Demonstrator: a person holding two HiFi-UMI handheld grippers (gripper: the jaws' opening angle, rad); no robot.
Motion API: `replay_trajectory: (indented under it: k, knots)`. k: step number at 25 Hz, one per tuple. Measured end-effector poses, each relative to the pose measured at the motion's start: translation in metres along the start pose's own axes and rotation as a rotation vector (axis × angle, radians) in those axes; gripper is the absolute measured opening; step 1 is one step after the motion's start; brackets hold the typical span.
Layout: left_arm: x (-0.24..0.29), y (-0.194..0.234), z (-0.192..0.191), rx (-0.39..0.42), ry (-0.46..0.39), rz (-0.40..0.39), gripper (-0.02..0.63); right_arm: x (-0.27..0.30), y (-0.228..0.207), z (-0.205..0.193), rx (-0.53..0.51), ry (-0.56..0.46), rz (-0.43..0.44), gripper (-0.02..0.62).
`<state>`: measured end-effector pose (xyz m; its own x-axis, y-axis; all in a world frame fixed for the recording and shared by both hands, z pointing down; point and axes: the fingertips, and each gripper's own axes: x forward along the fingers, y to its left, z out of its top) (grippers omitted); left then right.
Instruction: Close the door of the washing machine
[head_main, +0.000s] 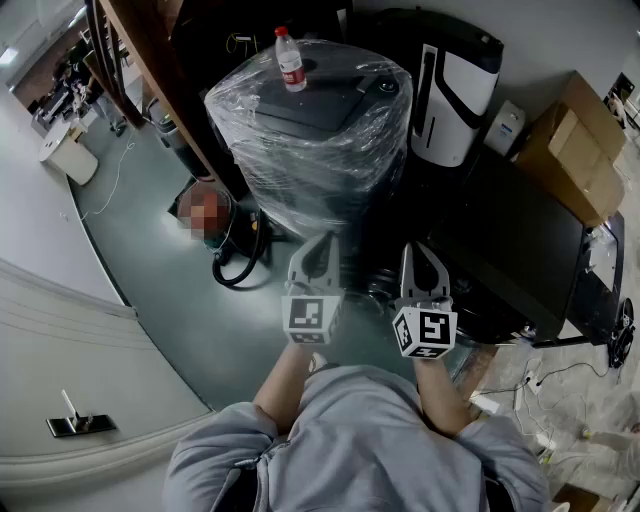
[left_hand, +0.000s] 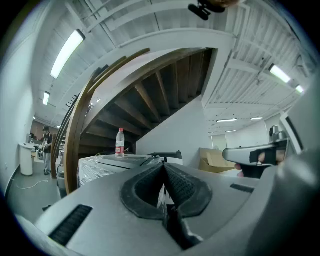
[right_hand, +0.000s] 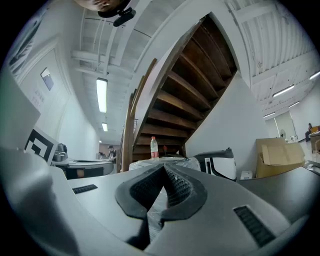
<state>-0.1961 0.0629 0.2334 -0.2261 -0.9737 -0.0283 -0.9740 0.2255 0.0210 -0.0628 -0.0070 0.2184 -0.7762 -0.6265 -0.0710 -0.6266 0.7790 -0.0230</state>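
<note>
A machine wrapped in clear plastic film (head_main: 310, 135) stands in front of me under a wooden staircase; in the left gripper view the wrapped machine (left_hand: 100, 165) shows beyond the jaws. I cannot make out its door or whether it stands open. A water bottle (head_main: 290, 60) stands upright on its lid. My left gripper (head_main: 320, 248) and right gripper (head_main: 421, 258) hover side by side just short of the machine's front, both shut with nothing between the jaws. In each gripper's own view, the left gripper (left_hand: 163, 169) and right gripper (right_hand: 163, 170) show their pads pressed together.
A white and black appliance (head_main: 455, 90) stands behind the machine. A black table (head_main: 520, 235) lies to the right, with cardboard boxes (head_main: 575, 150) beyond it. A black hose (head_main: 240, 260) lies on the floor at the left. Cables (head_main: 540, 385) trail at the lower right.
</note>
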Motion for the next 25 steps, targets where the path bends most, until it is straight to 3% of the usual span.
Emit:
replay_trajectory:
  k: [16, 25]
  knots:
    - [0.007, 0.01, -0.007, -0.014, 0.007, 0.001, -0.002, 0.012, 0.003, -0.014, -0.017, 0.033, -0.017, -0.002]
    - [0.015, 0.028, -0.025, -0.011, 0.033, 0.009, -0.002, 0.03, 0.004, -0.046, -0.006, 0.103, -0.013, 0.0]
